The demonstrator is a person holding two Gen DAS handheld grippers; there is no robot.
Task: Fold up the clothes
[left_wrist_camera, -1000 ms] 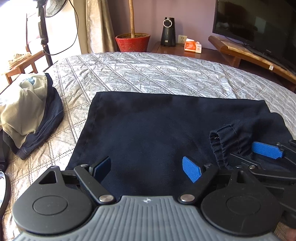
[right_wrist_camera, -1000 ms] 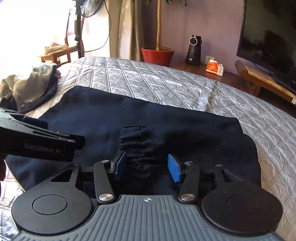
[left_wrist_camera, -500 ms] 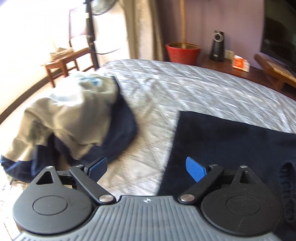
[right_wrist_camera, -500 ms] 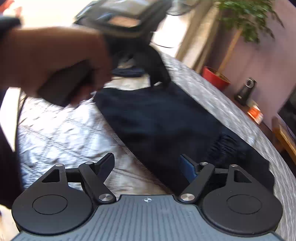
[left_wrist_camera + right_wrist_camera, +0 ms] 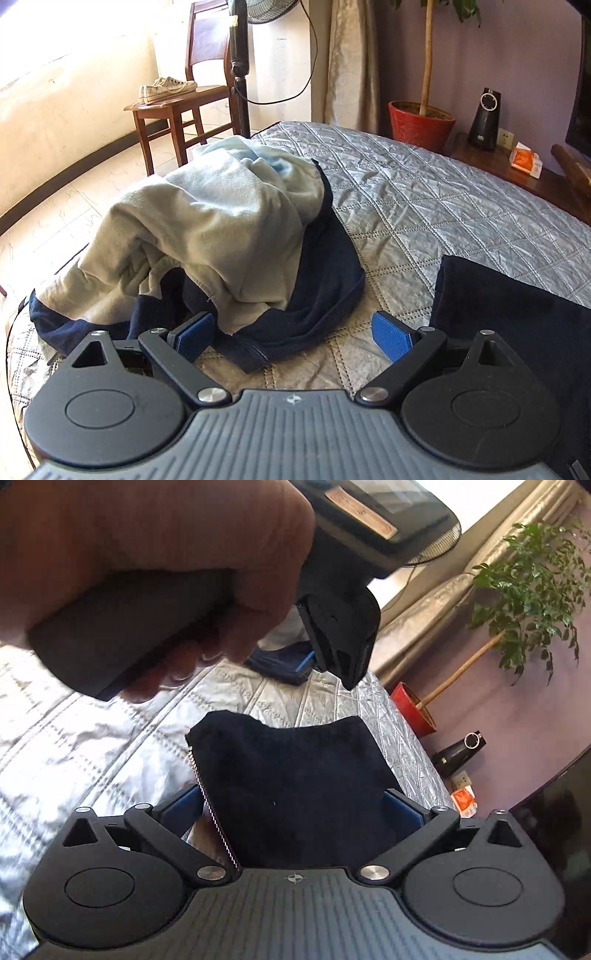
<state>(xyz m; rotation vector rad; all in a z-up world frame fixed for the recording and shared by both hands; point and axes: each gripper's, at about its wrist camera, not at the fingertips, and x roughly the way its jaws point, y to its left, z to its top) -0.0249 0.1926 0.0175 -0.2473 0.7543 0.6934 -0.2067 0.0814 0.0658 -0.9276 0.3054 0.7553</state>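
A crumpled pile of grey, pale-blue and navy clothes (image 5: 221, 236) lies on the silver quilted bed (image 5: 424, 206). My left gripper (image 5: 291, 334) hovers open just in front of the pile's navy hem, with nothing between its fingers. The folded navy garment (image 5: 517, 317) lies flat to its right. In the right wrist view the same navy garment (image 5: 295, 771) shows its zipper edge (image 5: 210, 812). My right gripper (image 5: 291, 810) is open above it, with the cloth lying between the spread fingers.
A person's hand (image 5: 147, 546) holding the left tool's black handle (image 5: 129, 627) fills the top of the right wrist view. Beyond the bed stand a wooden chair (image 5: 177, 107) with shoes, a fan pole (image 5: 238, 62), a red plant pot (image 5: 421, 123) and a TV stand.
My left gripper swung left from the navy garment to the pile. My right gripper released the ribbed cuff, opened wide and turned over the garment's zipper edge.
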